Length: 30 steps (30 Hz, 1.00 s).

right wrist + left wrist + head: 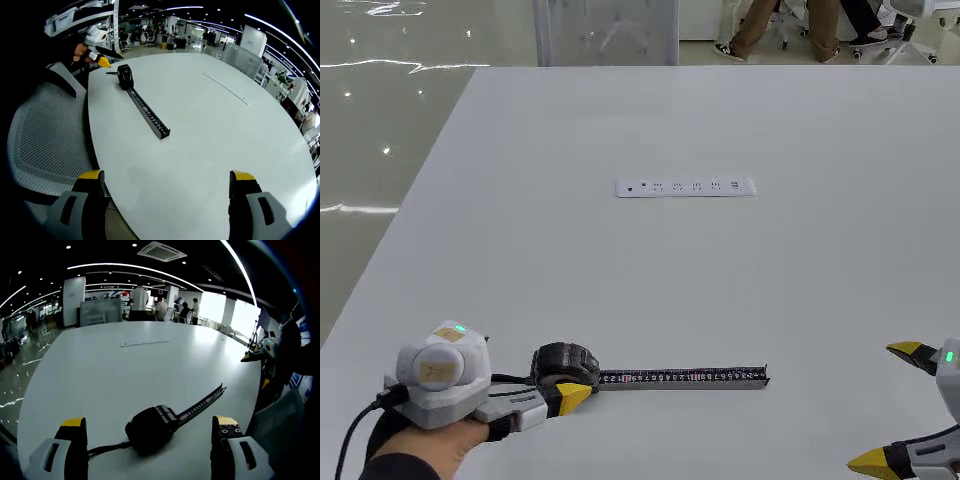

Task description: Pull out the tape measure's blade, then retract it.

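A black tape measure lies near the table's front edge, its blade drawn out to the right and flat on the white table. My left gripper is open, its yellow-tipped jaws standing on either side of the case without pressing it. In the left gripper view the case sits between the wide-apart jaws of the left gripper, and the blade runs away to the upper right. My right gripper hangs open at the front right, well short of the blade's end hook.
A white power strip lies flat at the table's middle. A grey mesh chair stands by the table's near edge. Several people sit and stand far beyond the table. Glossy floor lies to the left.
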Available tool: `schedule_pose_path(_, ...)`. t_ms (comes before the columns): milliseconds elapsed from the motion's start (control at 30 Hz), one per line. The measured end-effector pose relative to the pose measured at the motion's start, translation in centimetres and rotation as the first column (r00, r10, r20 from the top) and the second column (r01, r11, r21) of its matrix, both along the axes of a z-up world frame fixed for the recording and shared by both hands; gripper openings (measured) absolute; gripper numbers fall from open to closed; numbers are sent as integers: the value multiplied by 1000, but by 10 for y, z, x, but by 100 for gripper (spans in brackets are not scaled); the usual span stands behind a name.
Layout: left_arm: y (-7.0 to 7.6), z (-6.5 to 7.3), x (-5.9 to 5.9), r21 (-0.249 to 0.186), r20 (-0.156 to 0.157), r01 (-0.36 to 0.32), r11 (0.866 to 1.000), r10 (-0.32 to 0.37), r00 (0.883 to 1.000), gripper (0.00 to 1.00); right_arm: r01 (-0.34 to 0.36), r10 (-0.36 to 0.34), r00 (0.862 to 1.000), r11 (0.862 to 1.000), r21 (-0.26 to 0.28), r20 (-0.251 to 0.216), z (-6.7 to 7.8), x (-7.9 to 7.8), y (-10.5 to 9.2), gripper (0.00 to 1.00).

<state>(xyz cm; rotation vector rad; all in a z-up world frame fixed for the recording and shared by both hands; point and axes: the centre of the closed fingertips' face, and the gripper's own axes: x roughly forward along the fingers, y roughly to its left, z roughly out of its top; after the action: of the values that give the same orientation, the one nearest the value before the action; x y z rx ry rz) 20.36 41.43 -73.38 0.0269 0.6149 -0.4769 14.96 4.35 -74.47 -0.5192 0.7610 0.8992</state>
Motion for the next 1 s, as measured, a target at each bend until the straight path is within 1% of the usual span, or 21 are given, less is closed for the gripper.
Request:
schedule_pose_path(33, -4, -1, 2, -6, -5, -11, 1000, 11, 1000, 100, -12, 12, 1000, 1000, -3, -1, -1, 4, 1, 100)
schedule_pose_path(67, -6, -2, 3, -13, 1, -17, 1000, 17, 1000, 100, -19, 19, 1000, 1000, -5, 0, -1, 6, 3, 100)
schedule_pose_path(100, -8, -3, 5, -9, 8, -24, 1000, 24, 1000, 100, -28, 28, 1000, 1000, -5, -1, -2, 9, 5, 100)
schedule_pose_path(133, -8, -6, 7, 12, 16, -42, 999, 42, 999, 100, -39, 39, 999, 999, -7, -3, -3, 12, 7, 100)
schedule_pose_path(167, -8, -8, 8, 12, 14, -50, 999, 50, 999, 100, -47, 47, 999, 999, -9, -5, -4, 13, 8, 100)
schedule_pose_path(233, -7, -14, 11, -16, -4, -105, 994, 105, 994, 100, -68, 68, 998, 998, -14, -12, -6, 17, 13, 100)
schedule_pose_path(300, -7, -22, 11, -11, -18, -132, 991, 131, 991, 100, -94, 94, 995, 995, -25, -22, -10, 19, 17, 100)
schedule_pose_path(333, -8, -25, 11, -6, -18, -139, 990, 139, 990, 100, -105, 104, 994, 994, -28, -25, -12, 21, 19, 100)
schedule_pose_path(433, -10, -33, 9, 9, -6, -171, 985, 171, 985, 100, -139, 138, 990, 990, -37, -38, -15, 24, 27, 100)
schedule_pose_path(500, -9, -37, 8, 19, 10, -201, 979, 201, 980, 99, -165, 164, 986, 985, -42, -38, -17, 28, 33, 99)
schedule_pose_path(567, -11, -37, 9, -4, 21, -225, 974, 225, 974, 98, -225, 224, 974, 974, -36, -32, -20, 29, 42, 96)
schedule_pose_path(600, -11, -35, 12, -24, 37, -249, 968, 250, 968, 96, -259, 258, 966, 965, -39, -32, -22, 29, 46, 93)
schedule_pose_path(633, -11, -35, 13, -13, 47, -245, 969, 245, 968, 95, -258, 256, 966, 965, -43, -35, -24, 31, 47, 91)
schedule_pose_path(667, -11, -35, 14, -2, 59, -242, 970, 242, 968, 95, -260, 259, 965, 964, -46, -38, -26, 33, 50, 93)
schedule_pose_path(700, -10, -35, 16, 4, 77, -246, 969, 245, 967, 96, -270, 268, 962, 962, -49, -48, -28, 34, 53, 93)
schedule_pose_path(767, -11, -36, 17, 6, 92, -244, 970, 242, 966, 96, -293, 290, 955, 955, -53, -54, -30, 36, 58, 92)
schedule_pose_path(833, -11, -40, 18, -1, 90, -239, 971, 238, 967, 96, -306, 303, 951, 950, -57, -63, -32, 39, 62, 92)
schedule_pose_path(900, -10, -43, 18, 7, 87, -244, 970, 243, 966, 96, -328, 324, 943, 942, -65, -72, -34, 42, 66, 90)
schedule_pose_path(933, -10, -42, 18, 0, 86, -245, 969, 245, 966, 96, -343, 338, 938, 937, -68, -78, -35, 44, 68, 88)
schedule_pose_path(1000, -10, -43, 18, 1, 85, -246, 969, 245, 966, 96, -359, 353, 931, 930, -74, -90, -36, 44, 71, 82)
